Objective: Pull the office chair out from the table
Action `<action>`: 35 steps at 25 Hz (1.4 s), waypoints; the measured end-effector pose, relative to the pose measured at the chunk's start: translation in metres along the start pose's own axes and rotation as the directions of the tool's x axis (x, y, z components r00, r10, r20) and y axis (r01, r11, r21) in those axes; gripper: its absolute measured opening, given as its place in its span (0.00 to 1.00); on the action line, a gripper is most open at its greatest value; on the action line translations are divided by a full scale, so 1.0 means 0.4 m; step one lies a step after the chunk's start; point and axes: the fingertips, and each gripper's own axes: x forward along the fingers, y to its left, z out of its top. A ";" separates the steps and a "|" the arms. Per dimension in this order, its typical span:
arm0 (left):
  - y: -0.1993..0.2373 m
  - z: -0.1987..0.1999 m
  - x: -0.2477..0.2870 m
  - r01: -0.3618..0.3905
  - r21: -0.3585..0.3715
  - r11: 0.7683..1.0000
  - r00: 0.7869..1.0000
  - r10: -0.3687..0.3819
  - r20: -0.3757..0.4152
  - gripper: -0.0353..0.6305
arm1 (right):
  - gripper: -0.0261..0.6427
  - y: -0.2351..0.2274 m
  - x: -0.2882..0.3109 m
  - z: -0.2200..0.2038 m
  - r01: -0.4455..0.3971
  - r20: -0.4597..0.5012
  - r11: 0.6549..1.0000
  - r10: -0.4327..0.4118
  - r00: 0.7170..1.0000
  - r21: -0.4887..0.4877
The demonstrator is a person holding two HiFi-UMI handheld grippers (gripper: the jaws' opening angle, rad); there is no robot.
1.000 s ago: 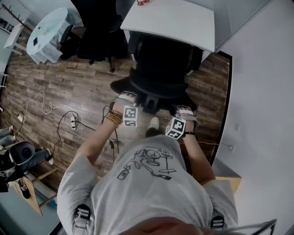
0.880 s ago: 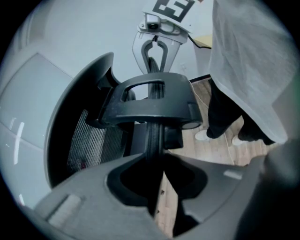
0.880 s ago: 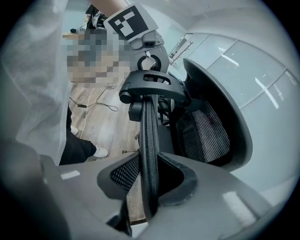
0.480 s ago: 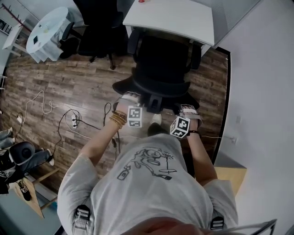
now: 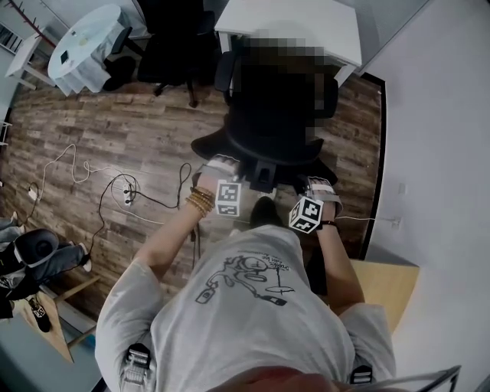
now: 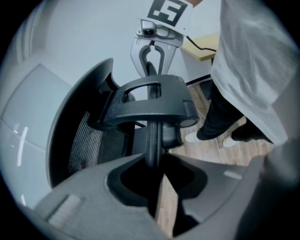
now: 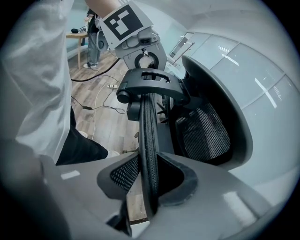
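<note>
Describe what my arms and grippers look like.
The left gripper and right gripper are pale grey, each topped by a black-and-white marker cube. Short grey T-shirt sleeves; beaded bracelets on the left wrist, dark band on the right.

No legible text, shirt [image 5: 253, 276] lettering too blurred to read

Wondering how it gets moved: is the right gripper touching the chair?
Touching. The right gripper view shows the right gripper clamped on the chair by its thin top edge.

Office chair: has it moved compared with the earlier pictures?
Yes. The office chair has come away from the white table, toward the person.
</note>
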 end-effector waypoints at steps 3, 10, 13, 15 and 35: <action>-0.051 -0.013 -0.042 -0.005 0.003 1.000 1.000 0.005 0.014 0.22 | 0.21 0.053 -0.029 0.032 -0.003 -0.002 1.000 0.003 1.000 0.013; -0.190 -0.023 -0.129 0.015 0.006 1.000 1.000 -0.015 0.024 0.22 | 0.21 0.202 -0.094 0.087 -0.008 -0.009 0.999 0.009 1.000 0.032; -0.234 -0.024 -0.163 0.019 0.012 1.000 0.999 -0.019 0.027 0.22 | 0.21 0.250 -0.120 0.105 -0.006 -0.004 1.000 0.006 1.000 0.030; -0.261 -0.022 -0.180 0.025 0.010 1.000 0.999 -0.025 0.031 0.22 | 0.21 0.279 -0.134 0.113 -0.005 -0.003 0.999 0.005 1.000 0.031; -0.420 -0.011 -0.282 0.036 0.004 0.999 0.999 -0.036 0.040 0.23 | 0.21 0.446 -0.220 0.156 -0.027 -0.012 0.999 0.027 1.000 0.042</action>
